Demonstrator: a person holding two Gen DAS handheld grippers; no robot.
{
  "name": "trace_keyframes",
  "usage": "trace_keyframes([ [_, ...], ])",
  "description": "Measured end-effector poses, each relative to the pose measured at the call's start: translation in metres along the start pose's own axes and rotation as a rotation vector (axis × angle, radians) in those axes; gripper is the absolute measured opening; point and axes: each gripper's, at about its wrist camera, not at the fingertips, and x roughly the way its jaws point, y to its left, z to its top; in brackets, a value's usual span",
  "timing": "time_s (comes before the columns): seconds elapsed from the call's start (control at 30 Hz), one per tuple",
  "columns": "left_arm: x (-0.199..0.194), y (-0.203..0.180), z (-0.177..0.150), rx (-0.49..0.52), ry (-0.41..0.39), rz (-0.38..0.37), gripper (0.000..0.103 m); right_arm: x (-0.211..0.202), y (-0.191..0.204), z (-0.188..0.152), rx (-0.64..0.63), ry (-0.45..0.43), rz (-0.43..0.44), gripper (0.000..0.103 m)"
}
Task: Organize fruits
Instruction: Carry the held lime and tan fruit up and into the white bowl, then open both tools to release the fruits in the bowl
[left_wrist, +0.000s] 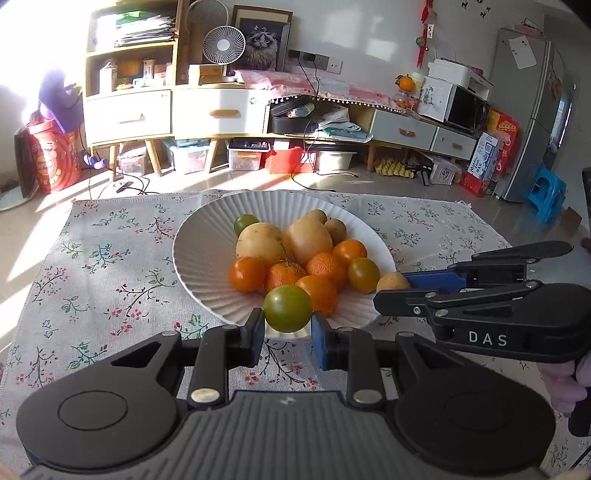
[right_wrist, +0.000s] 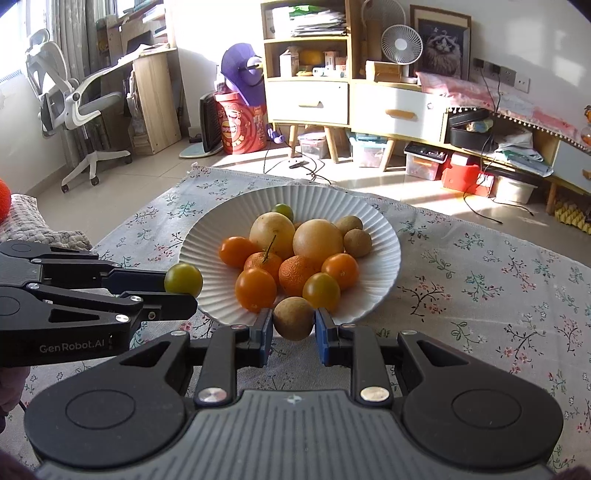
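A white ribbed plate (left_wrist: 199, 254) (right_wrist: 384, 258) on the floral cloth holds several fruits: orange and green tomatoes, mandarins, two large yellow fruits (left_wrist: 308, 238) and small brown longans. My left gripper (left_wrist: 288, 325) is shut on a green tomato (left_wrist: 288, 308) at the plate's near rim; it also shows in the right wrist view (right_wrist: 183, 279). My right gripper (right_wrist: 294, 325) is shut on a brown longan (right_wrist: 294, 318) at the plate's near rim; it shows in the left wrist view (left_wrist: 392, 282) too.
The floral tablecloth (left_wrist: 96, 280) covers the table around the plate. Behind the table are a cabinet with drawers (left_wrist: 218, 110), a fan (left_wrist: 224, 45), storage boxes on the floor, a fridge (left_wrist: 532, 122) and an office chair (right_wrist: 70, 99).
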Motion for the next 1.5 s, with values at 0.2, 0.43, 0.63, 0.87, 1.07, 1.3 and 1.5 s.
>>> trace_keyframes([
  [0.2, 0.013, -0.002, 0.006, 0.01, 0.017, 0.014, 0.017, 0.007, 0.0, 0.001, -0.002, 0.002, 0.004, 0.022],
  [0.43, 0.016, -0.001, 0.007, 0.003, 0.031, 0.023, 0.017, 0.013, 0.004, 0.001, -0.02, 0.017, -0.002, 0.022],
  [0.63, 0.013, -0.002, 0.009, 0.008, 0.02, 0.027, 0.016, 0.013, 0.008, 0.002, -0.028, 0.007, -0.003, 0.022],
  [0.87, 0.012, 0.0, 0.008, 0.008, 0.018, 0.041, 0.017, 0.016, 0.011, 0.001, -0.049, -0.003, -0.011, 0.022],
  [1.07, 0.011, 0.004, 0.008, 0.002, 0.019, 0.046, 0.019, 0.018, 0.014, 0.0, -0.078, 0.008, -0.02, 0.022],
  [1.3, 0.008, 0.005, 0.007, 0.008, 0.016, 0.045, 0.033, 0.019, 0.014, 0.0, -0.075, 0.007, -0.039, 0.025],
  [1.5, -0.002, 0.012, 0.008, -0.033, 0.007, 0.042, 0.056, 0.011, 0.006, 0.0, -0.034, -0.002, -0.044, 0.046],
])
